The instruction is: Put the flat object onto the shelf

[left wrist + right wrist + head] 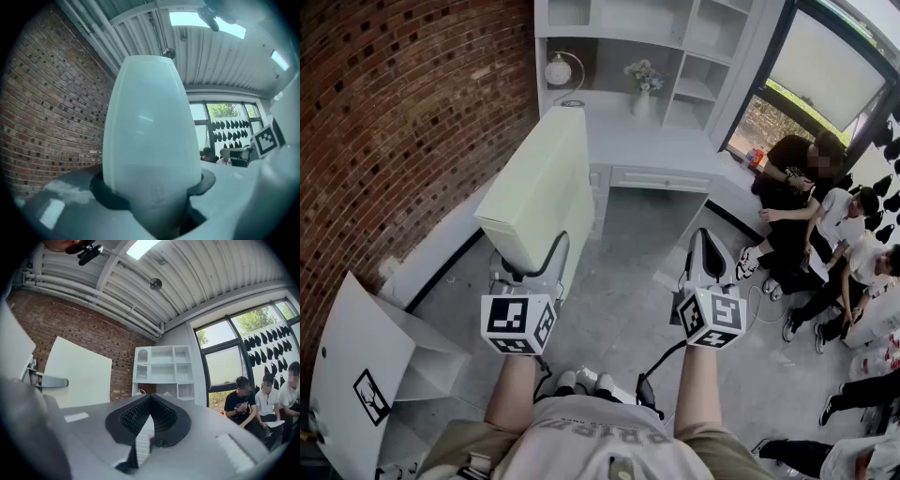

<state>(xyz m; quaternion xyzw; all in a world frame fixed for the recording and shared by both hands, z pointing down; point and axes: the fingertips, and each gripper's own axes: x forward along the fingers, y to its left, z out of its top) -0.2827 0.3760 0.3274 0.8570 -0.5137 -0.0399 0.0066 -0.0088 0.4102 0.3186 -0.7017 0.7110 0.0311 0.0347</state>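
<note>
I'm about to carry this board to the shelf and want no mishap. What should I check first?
1. Board clamped in left tongs: ok.
2. Right tongs shut, empty: ok.
3. Shelf in view ahead: ok.
4. Shelf slot fits board: cannot tell.
5. People sit off to the right, clear of path: ok.

Bright daylight comes in through the big windows [218,333] and a ceiling light [140,247] glows, while both gripper views bend round with dark, fuzzy edges.
</note>
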